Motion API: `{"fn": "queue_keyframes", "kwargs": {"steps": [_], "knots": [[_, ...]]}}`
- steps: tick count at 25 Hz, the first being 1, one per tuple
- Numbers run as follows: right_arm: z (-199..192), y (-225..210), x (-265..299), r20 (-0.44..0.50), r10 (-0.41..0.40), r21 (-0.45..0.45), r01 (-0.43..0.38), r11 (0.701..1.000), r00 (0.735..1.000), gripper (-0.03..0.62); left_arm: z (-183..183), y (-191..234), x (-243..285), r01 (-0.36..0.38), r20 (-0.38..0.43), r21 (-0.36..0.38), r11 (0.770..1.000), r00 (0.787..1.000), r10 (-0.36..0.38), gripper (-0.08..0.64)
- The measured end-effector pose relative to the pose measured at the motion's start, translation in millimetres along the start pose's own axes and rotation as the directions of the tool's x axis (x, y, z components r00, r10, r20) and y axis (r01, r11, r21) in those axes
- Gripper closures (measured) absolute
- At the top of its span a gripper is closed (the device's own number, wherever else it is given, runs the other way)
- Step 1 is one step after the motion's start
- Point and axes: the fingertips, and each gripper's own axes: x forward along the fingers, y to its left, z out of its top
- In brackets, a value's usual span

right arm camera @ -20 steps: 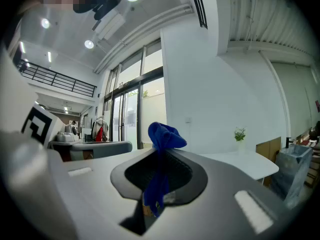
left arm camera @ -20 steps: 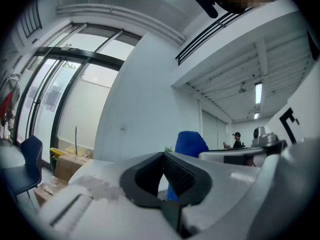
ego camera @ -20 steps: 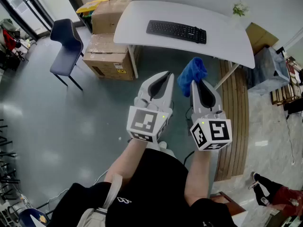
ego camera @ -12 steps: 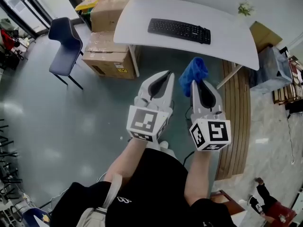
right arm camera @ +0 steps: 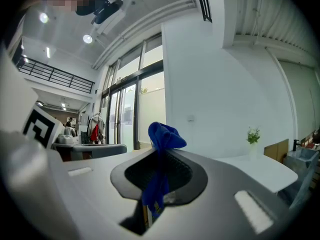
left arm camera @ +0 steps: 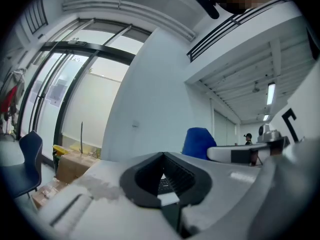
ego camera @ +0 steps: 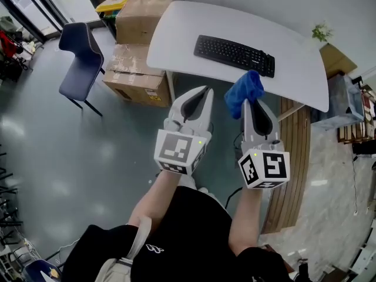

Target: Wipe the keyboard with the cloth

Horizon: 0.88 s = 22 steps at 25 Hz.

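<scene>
A black keyboard (ego camera: pixel 235 54) lies on the white table (ego camera: pixel 294 69) ahead of me in the head view. My right gripper (ego camera: pixel 251 101) is shut on a blue cloth (ego camera: pixel 244 92), which bunches up above its tips; the cloth (right arm camera: pixel 164 136) also shows pinched between the jaws in the right gripper view. My left gripper (ego camera: pixel 202 93) is held beside it, jaws together with nothing between them. Both grippers hang over the floor, short of the table's near edge. In the left gripper view the blue cloth (left arm camera: pixel 199 142) shows to the right, and a sliver of the keyboard (left arm camera: pixel 164 185) peeks through the jaws.
Cardboard boxes (ego camera: pixel 138 69) are stacked left of the table, with a dark blue chair (ego camera: pixel 82 51) further left. A small potted plant (ego camera: pixel 321 32) stands at the table's far right corner. Wooden slats (ego camera: pixel 294 151) lie on the floor to the right.
The table and keyboard have come nearer and shifted right in the head view. Both grippers keep their pose, the cloth still held in the right one.
</scene>
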Motion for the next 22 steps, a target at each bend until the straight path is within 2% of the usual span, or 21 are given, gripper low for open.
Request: {"fn": "queue_keyframes", "kwargs": {"steps": [5,11,17,22], "knots": [[15.7,8.6,37.8,0.003,0.013,-0.041,-0.013,0.999,1.000,0.552,20.1,40.9,24.5,-0.018,0.041,-0.020,1.000,0.999,0.018,0.571],[33.4,-8.2,66.0,0.012,-0.020,-0.073,0.021,0.997,1.000,0.554,28.6,43.6,57.3,0.042,0.056,-0.028,0.999,0.998,-0.040,0.571],[34.6,-26.5,87.8,0.027,-0.013,-0.088,0.015,0.996,1.000,0.554,33.9,50.2,83.3,0.044,0.083,-0.023,0.999,0.996,-0.042,0.571],[40.7,-43.2,127.7,0.063,0.035,-0.075,-0.030,0.997,0.997,0.554,40.4,69.6,112.1,-0.006,0.090,0.019,1.000,0.996,0.004,0.571]]}}
